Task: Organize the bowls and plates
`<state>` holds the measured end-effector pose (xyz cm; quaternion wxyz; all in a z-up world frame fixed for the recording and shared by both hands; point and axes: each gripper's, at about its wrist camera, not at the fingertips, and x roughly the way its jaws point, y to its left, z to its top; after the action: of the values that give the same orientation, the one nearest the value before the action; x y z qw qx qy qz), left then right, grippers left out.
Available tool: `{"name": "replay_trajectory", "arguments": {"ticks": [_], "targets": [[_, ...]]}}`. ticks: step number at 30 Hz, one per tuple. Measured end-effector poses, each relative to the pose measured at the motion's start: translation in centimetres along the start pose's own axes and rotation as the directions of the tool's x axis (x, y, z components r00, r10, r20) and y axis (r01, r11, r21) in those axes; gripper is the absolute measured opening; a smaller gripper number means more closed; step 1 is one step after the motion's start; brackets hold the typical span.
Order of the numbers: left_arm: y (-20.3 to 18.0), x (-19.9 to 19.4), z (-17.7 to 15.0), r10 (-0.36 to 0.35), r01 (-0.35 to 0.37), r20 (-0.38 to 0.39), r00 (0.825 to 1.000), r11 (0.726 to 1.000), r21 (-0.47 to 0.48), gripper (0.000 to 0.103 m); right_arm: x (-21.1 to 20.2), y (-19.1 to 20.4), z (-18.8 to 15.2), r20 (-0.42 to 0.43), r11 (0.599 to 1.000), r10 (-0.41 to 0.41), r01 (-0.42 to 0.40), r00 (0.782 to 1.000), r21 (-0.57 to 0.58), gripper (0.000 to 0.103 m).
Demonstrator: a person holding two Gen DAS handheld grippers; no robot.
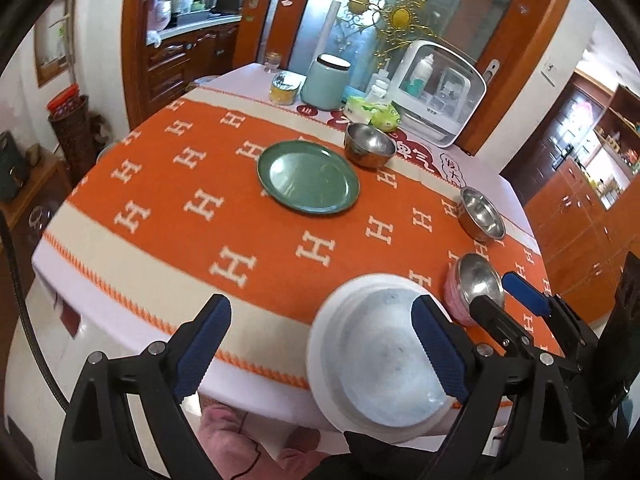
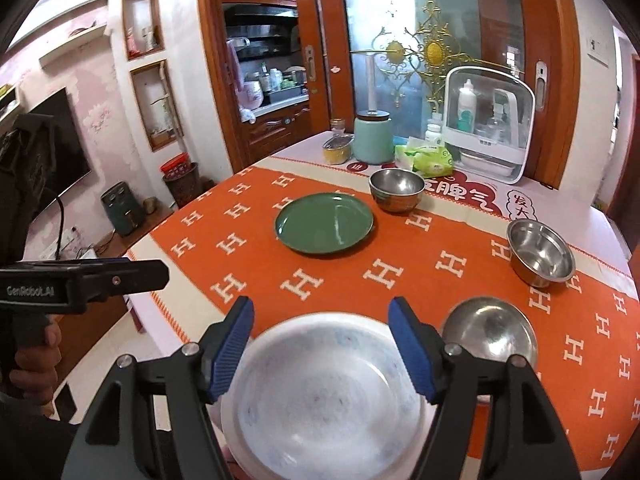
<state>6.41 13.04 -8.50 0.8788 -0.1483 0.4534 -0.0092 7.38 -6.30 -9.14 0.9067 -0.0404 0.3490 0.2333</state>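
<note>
Bright daylight, fisheye warping, slight blur

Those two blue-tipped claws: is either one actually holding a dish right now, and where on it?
Neither. The left gripper and right gripper both stand open above the white plate, pads apart from it.

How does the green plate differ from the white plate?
The green plate is dark green and glossy; the white plate is white with a faint pattern. The green plate lies mid-table, clear of both grippers; the white plate sits at the near edge, overhanging it, between the open right gripper's fingers. The white plate looks deeper. Both are round and empty.
</note>
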Motion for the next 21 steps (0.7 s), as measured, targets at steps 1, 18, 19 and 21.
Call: {"name": "replay_trajectory", "arguments": {"ticks": [1, 18, 19, 21], "targets": [[0.3, 0.1, 0.5, -0.005, 0.005, 0.000, 1.000, 1.000, 0.008, 0.091, 0.4, 0.3, 0.4, 0.000, 1.000, -0.007, 0.008, 1.000, 0.008, 0.070], [7.0, 5.0, 12.1, -0.079, 0.091, -0.071, 0.994, 0.979, 0.180, 0.092, 9.0, 5.2, 6.1, -0.058, 0.985, -0.150, 0.155, 0.987, 0.080, 0.074], [7.2, 5.4, 12.7, -0.080, 0.093, -0.076, 0.994, 0.977, 0.190, 0.092, 9.4, 5.3, 6.2, -0.061, 0.983, -0.157, 0.162, 0.986, 0.087, 0.075], [7.6, 6.2, 13.9, -0.083, 0.100, -0.087, 0.993, 0.972, 0.212, 0.092, 10.2, 5.3, 6.6, -0.071, 0.976, -0.176, 0.183, 0.982, 0.117, 0.075]]}}
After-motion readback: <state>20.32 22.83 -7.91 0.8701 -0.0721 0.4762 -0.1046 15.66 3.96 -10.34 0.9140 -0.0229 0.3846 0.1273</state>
